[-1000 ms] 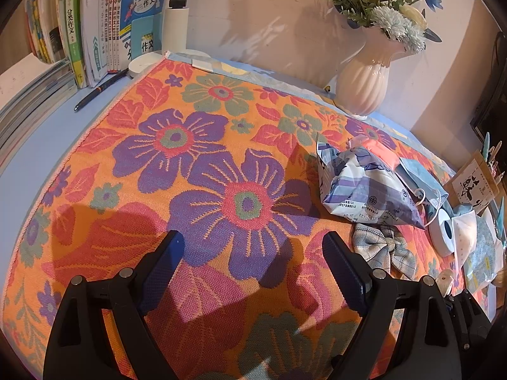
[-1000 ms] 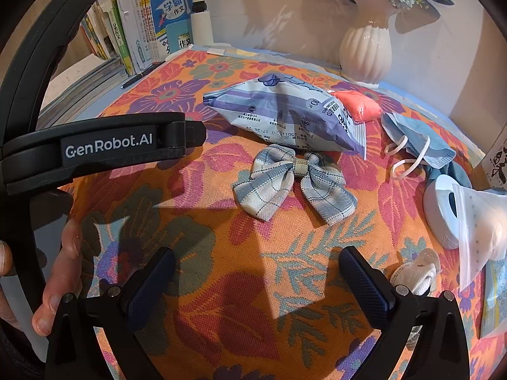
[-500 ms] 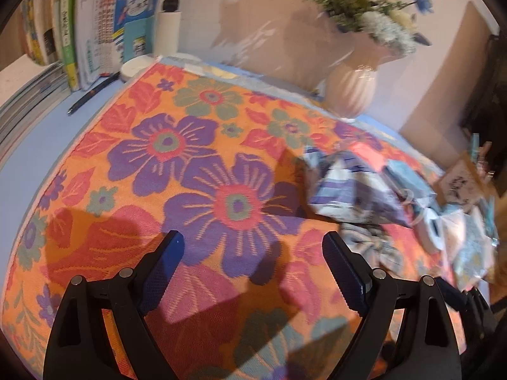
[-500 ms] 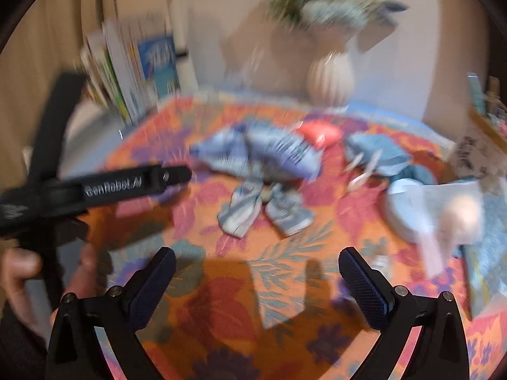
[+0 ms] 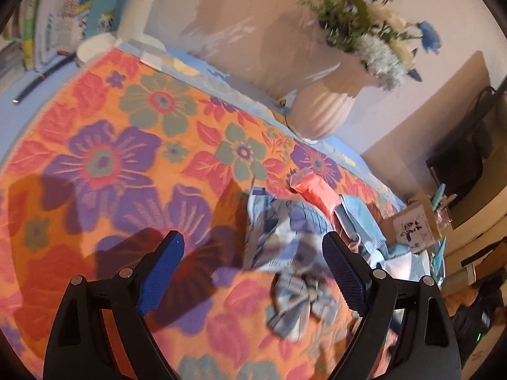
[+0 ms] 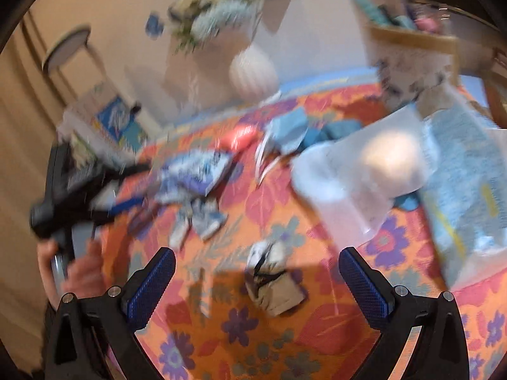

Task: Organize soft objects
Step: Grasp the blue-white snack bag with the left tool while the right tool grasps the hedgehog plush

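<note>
The left claw [image 5: 252, 253] hangs released over the flowered cloth [image 5: 104, 158] that covers the bench, its blue pads spread wide with nothing between them. Just beyond its right finger lies a crumpled blue-and-white packet [image 5: 279, 237], and nearer the camera, touching that packet's lower edge, a plaid fabric bow [image 5: 298, 300]. Behind the packet sit a coral-pink pouch [image 5: 312, 190] and a pale blue face mask [image 5: 361, 221], close together. A white ribbed vase [image 5: 323, 110] with flowers stands at the far edge of the cloth by the wall, and books [image 5: 95, 9] stand upright at the far left.

The right claw [image 6: 256, 269] is also released and empty, pads wide apart above the cloth. Between them, a little further off, lies a small whitish bundle [image 6: 272, 281], perhaps a folded sock, though the blur makes it hard to say. Further off, to the right, a clear plastic bag [image 6: 364, 171] holds something pale and round. At the left edge of this view a hand [image 6: 79, 272] grips the handle of the other gripper.
</note>
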A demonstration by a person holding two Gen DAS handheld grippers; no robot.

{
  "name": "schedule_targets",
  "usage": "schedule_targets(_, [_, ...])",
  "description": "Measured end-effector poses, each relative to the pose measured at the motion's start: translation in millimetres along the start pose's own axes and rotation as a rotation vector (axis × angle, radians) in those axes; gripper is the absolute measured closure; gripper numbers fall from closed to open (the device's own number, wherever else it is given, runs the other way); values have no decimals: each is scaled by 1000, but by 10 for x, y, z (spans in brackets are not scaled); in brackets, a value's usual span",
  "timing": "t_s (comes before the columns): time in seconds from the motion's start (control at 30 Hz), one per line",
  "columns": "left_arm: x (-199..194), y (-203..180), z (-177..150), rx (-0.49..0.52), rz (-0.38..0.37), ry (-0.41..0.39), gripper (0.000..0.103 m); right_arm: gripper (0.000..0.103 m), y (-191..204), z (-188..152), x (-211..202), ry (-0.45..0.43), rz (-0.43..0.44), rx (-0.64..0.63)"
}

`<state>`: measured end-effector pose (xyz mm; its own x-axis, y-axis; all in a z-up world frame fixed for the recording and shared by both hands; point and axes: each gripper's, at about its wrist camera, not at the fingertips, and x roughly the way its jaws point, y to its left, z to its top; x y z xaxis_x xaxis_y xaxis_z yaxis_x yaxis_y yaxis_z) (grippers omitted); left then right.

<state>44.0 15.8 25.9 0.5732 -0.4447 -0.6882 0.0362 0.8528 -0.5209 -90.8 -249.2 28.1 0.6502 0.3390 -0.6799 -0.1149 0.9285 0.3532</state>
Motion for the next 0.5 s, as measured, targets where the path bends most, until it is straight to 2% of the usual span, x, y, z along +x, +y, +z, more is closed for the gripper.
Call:
schedule_targets(0.1, [276, -98, 6, 8, 1, 46, 14, 0, 132, -51, 153, 51, -71, -63])
schedule_targets(0.17, [289, -166, -2, 43, 28, 9, 14, 1, 161, -44, 208, 62, -105, -78])
schedule_targets(0.23, [356, -241, -24, 74, 18, 13, 14, 6, 121, -37, 219, 57, -130, -66])
schedule_targets(0.27, [371, -249, -41, 84, 23, 5, 18, 12, 112, -34, 216, 50, -144, -63])
schedule_targets(0.3, [375, -284, -71, 104, 35, -15, 24, 23, 113, -35, 213, 42, -149, -65])
schedule_targets(0.33, [368, -281, -77, 112, 26, -19, 39, 30, 120, -43, 203, 35, -149, -70])
schedule_targets(0.37, [362, -294, -89, 118, -14, -16, 40, 43, 137, -54, 201, 32, -155, -81])
schedule_targets(0.4, [354, -295, -95, 120, -13, -22, 42, 56, 153, -58, 209, 30, -163, -93])
schedule_targets(0.43, [336, -280, -97, 123, -16, -29, 47, 63, 193, -65, 220, 26, -171, -109])
schedule_targets(0.47, [308, -277, -107, 129, -26, -44, 53, 76, 231, -82, 220, 24, -170, -130])
schedule_targets(0.5, [276, -266, -111, 128, -42, -59, 56, 76, 257, -93, 223, 19, -168, -142])
